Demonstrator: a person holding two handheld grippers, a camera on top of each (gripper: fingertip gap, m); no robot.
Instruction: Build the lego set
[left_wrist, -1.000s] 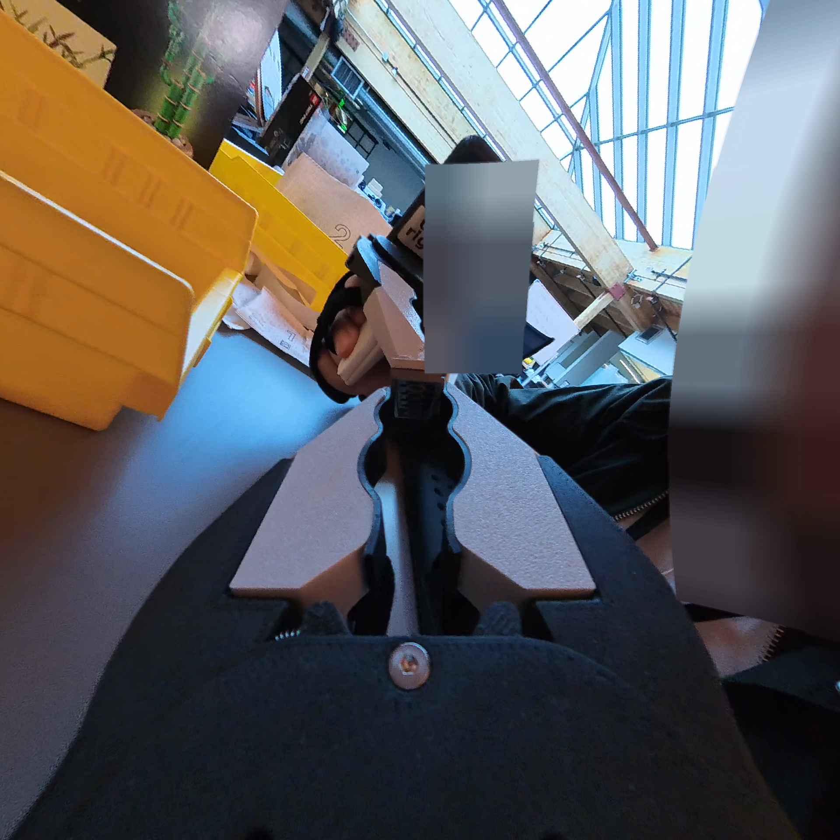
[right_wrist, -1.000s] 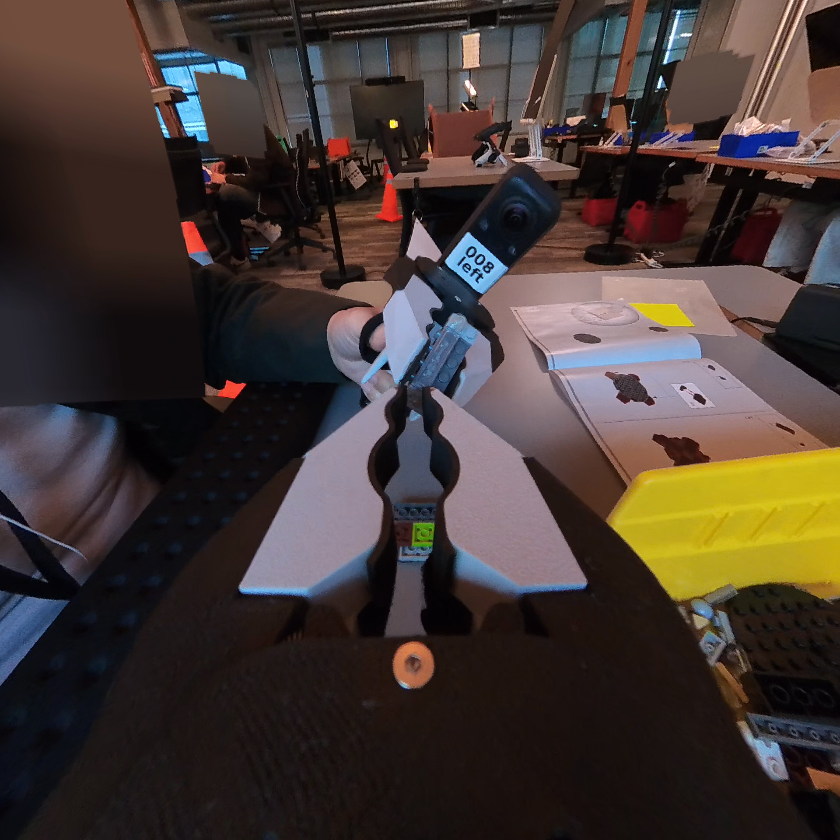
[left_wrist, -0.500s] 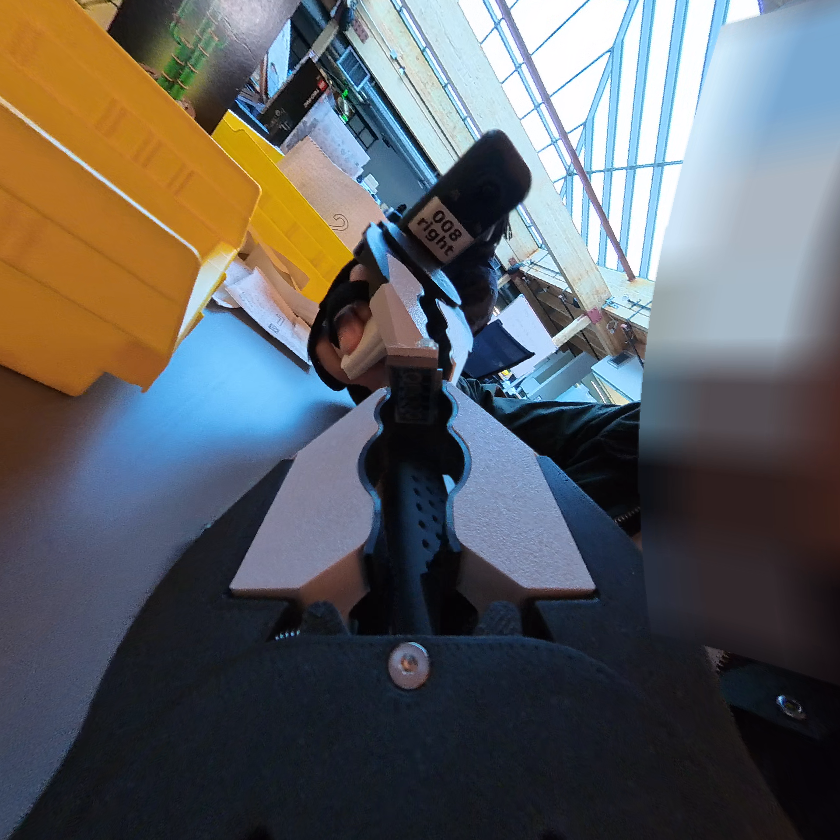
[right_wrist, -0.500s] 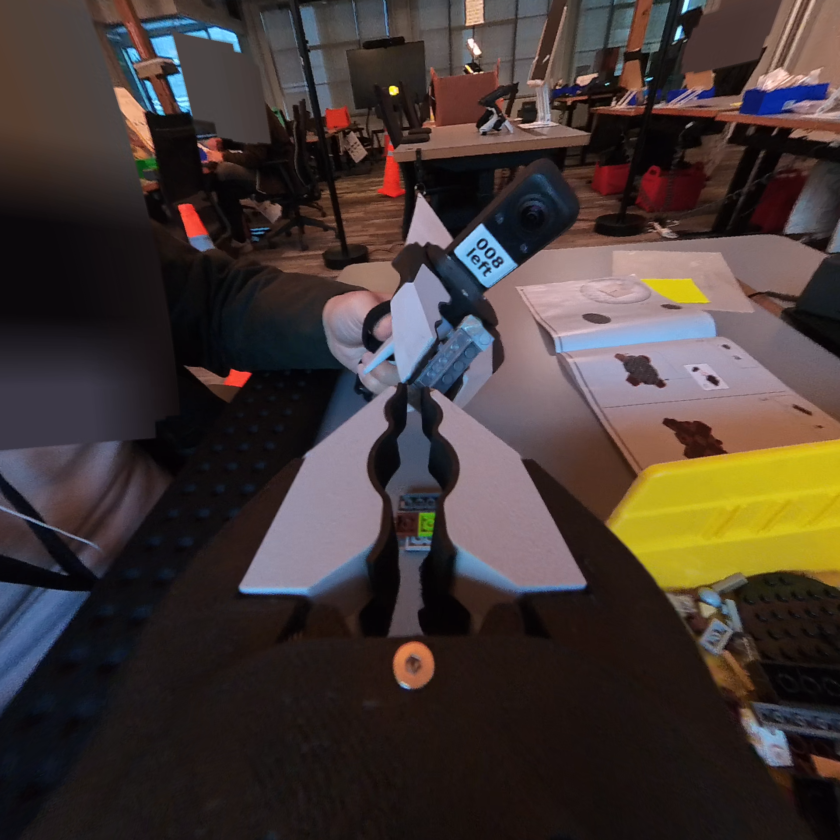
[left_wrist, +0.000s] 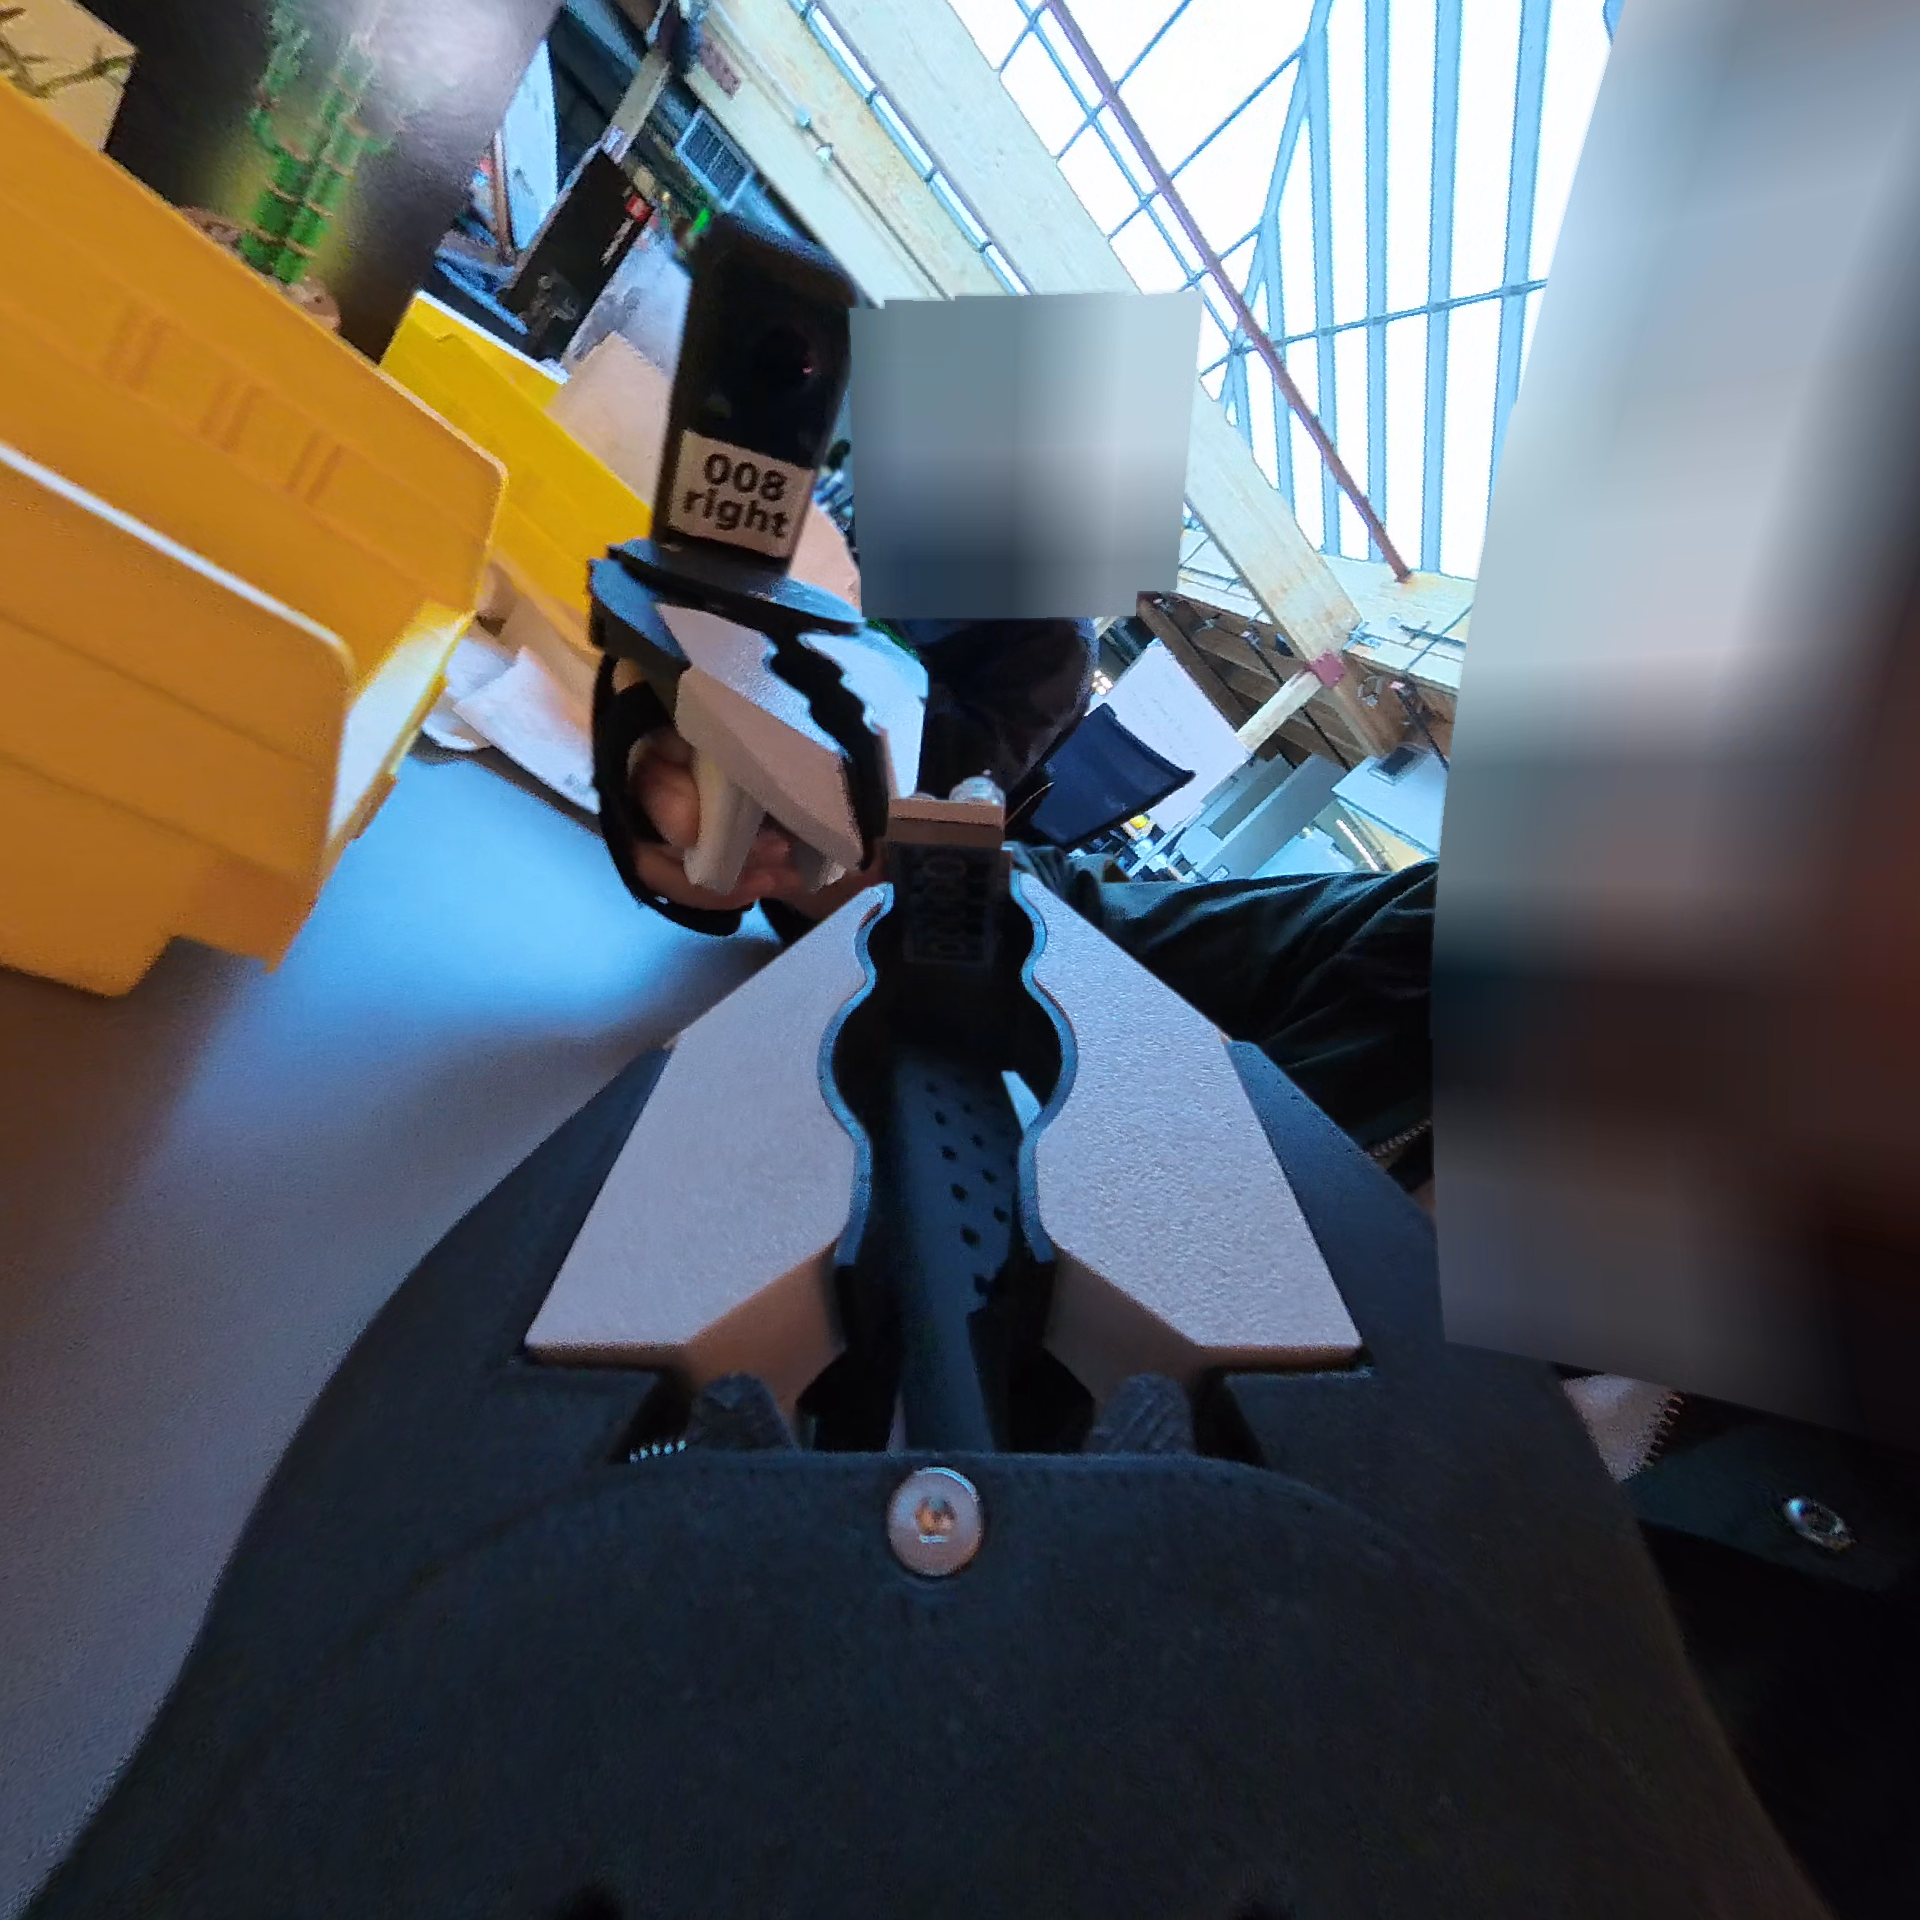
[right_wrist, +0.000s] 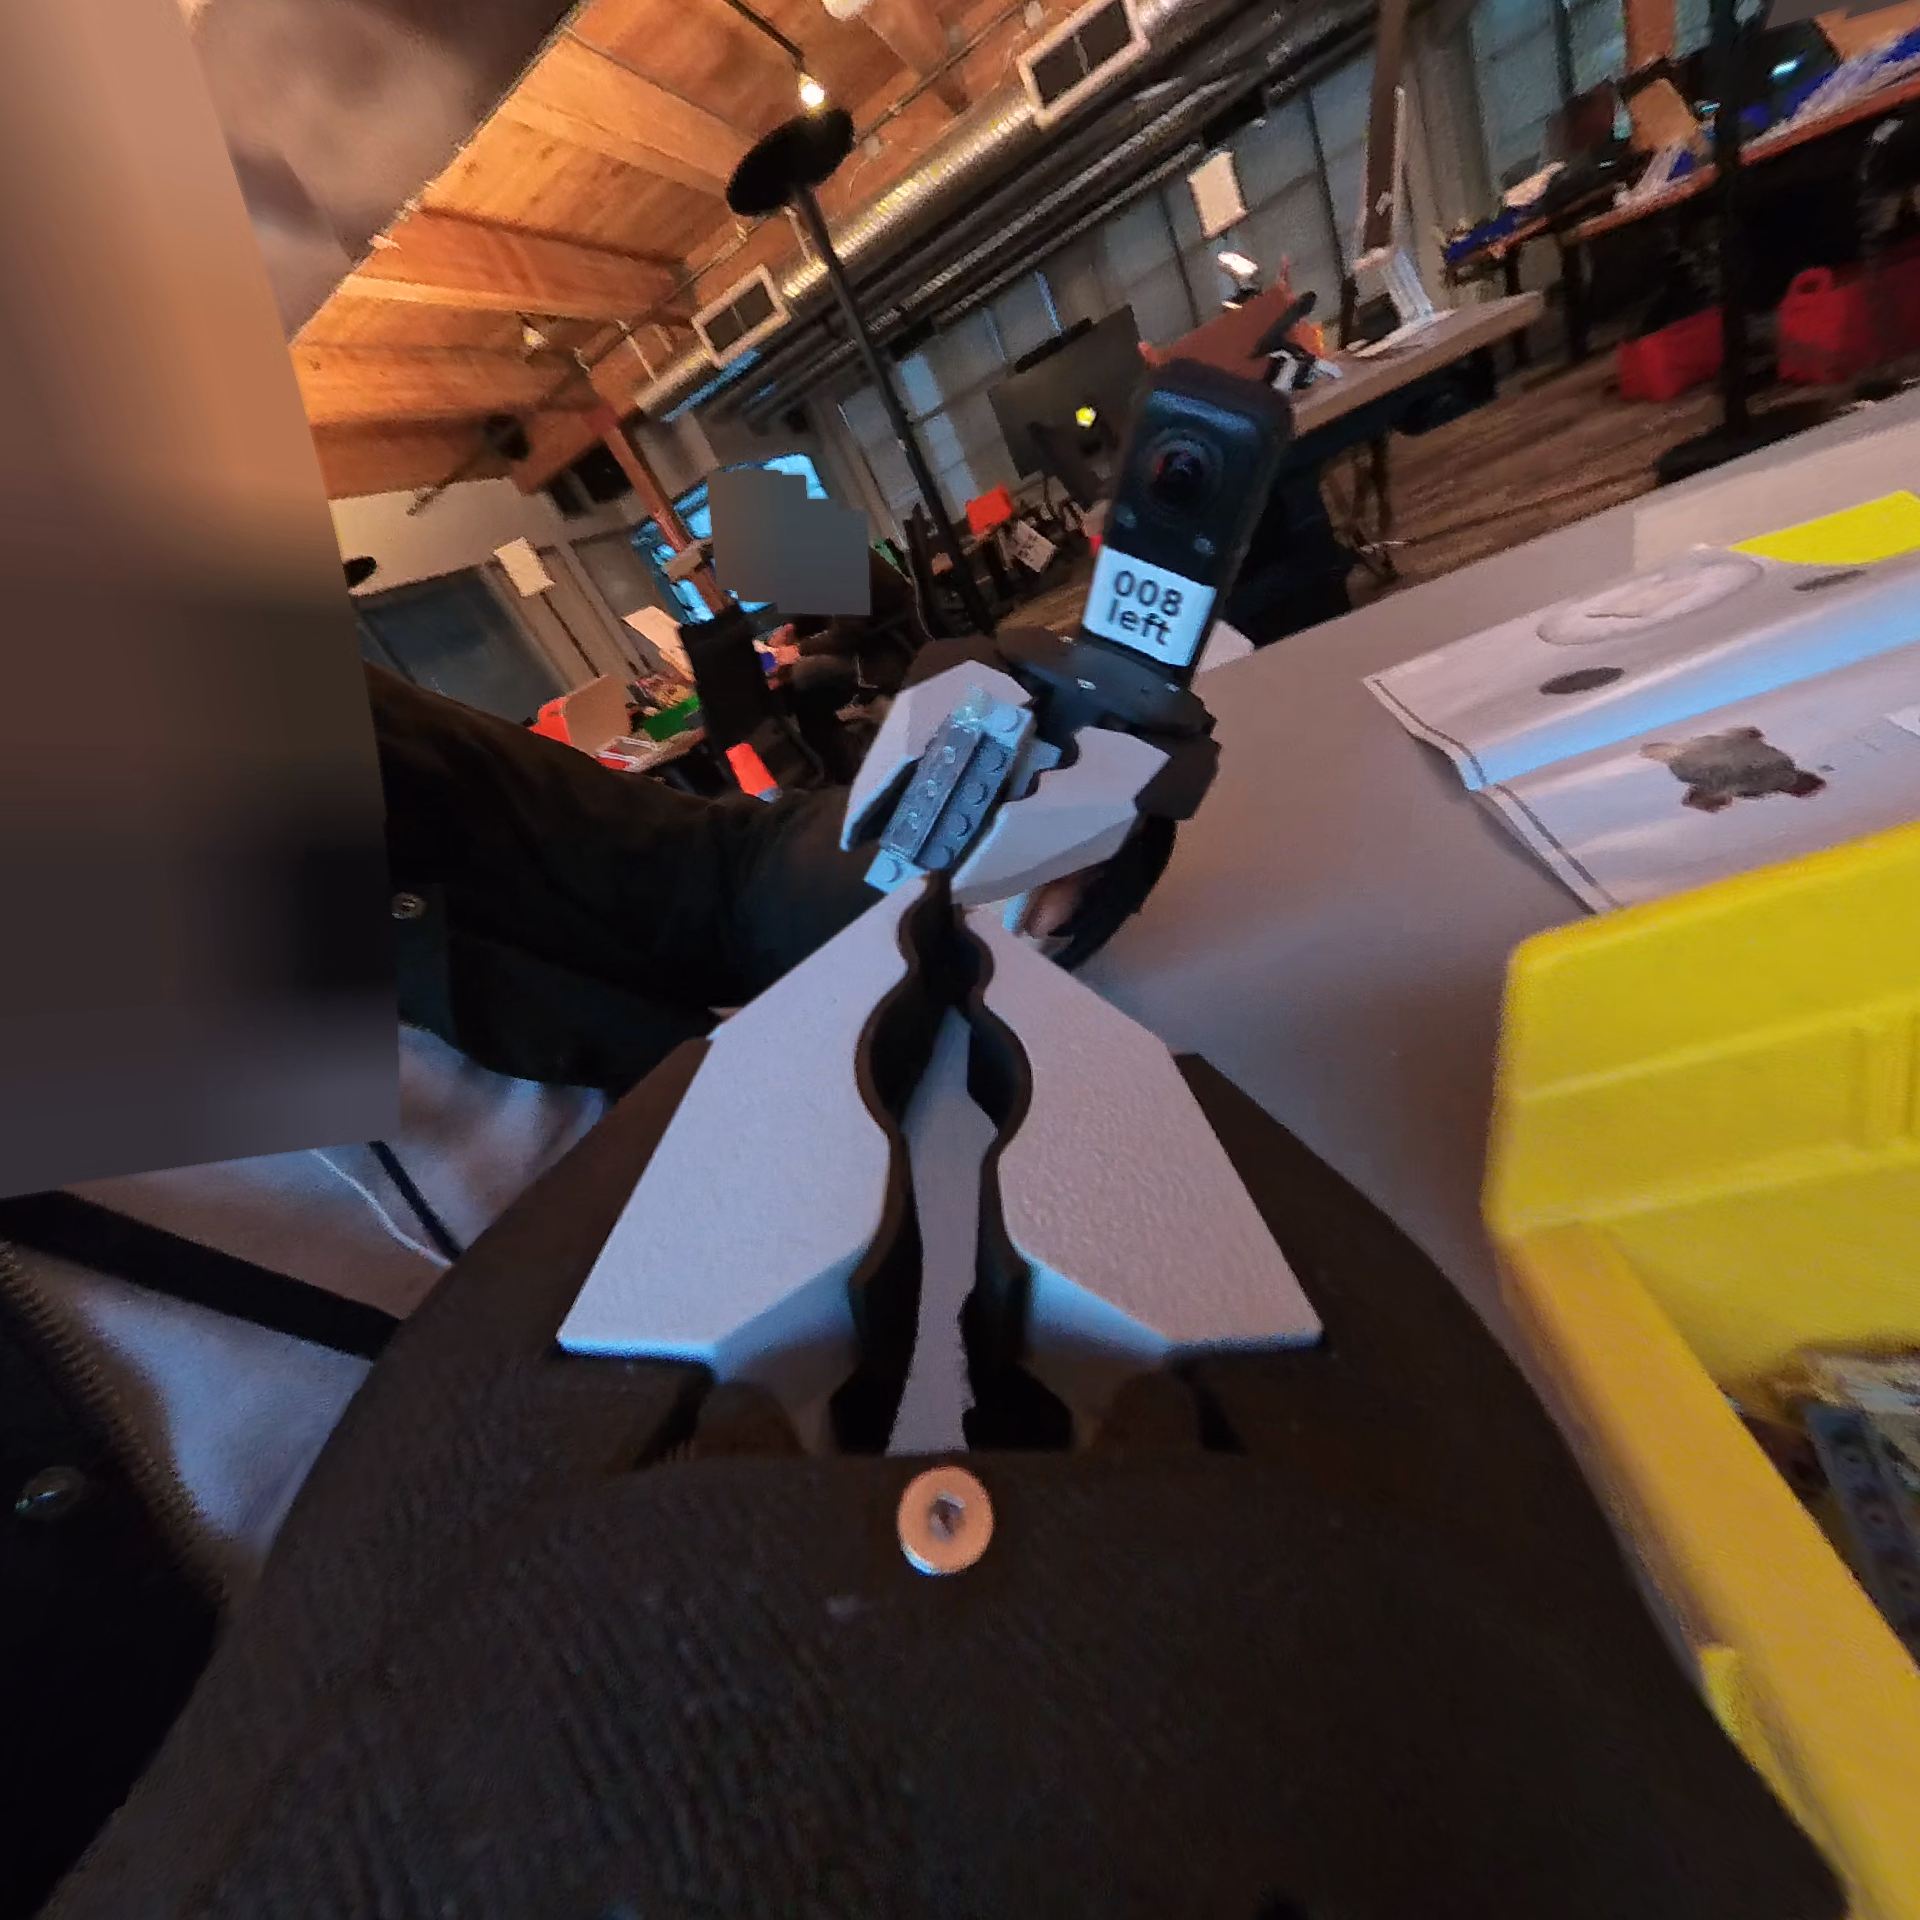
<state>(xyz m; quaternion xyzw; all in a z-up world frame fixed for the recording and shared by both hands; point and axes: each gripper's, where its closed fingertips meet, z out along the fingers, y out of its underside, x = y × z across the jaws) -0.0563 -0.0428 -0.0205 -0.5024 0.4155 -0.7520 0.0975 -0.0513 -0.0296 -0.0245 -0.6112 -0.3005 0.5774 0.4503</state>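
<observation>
1. The left gripper (left_wrist: 951, 914) is shown clamped on a grey lego assembly (left_wrist: 948, 883); in the right wrist view the same assembly (right_wrist: 951, 790) is seen as stacked studded plates, tilted, protruding from between the pale fingers (right_wrist: 1039, 821) of that gripper (right_wrist: 971, 821).
2. The right gripper (right_wrist: 940, 914) is shown with its jaws drawn almost together at the tips; nothing is seen held between them. Its tips are placed just beside the lower end of the lego assembly; whether contact is made cannot be told.
3. In the left wrist view the right gripper (left_wrist: 868, 821) is seen at 11 o'clock from the left gripper's tips, close beside the assembly, with a hand (left_wrist: 675, 821) on its trigger.
4. A black camera (right_wrist: 1184, 488) bearing a white label is mounted above the left gripper.
5. A grey table (right_wrist: 1299, 935) is seen under both grippers.
6. An open instruction booklet (right_wrist: 1662, 748) lies on the table at 2 o'clock in the right wrist view.
7. A yellow bin (right_wrist: 1704, 1091) with loose lego pieces (right_wrist: 1860, 1455) is seen at 3 to 4 o'clock.
8. Further yellow bins (left_wrist: 208, 623) are seen at 9 to 10 o'clock in the left wrist view.
</observation>
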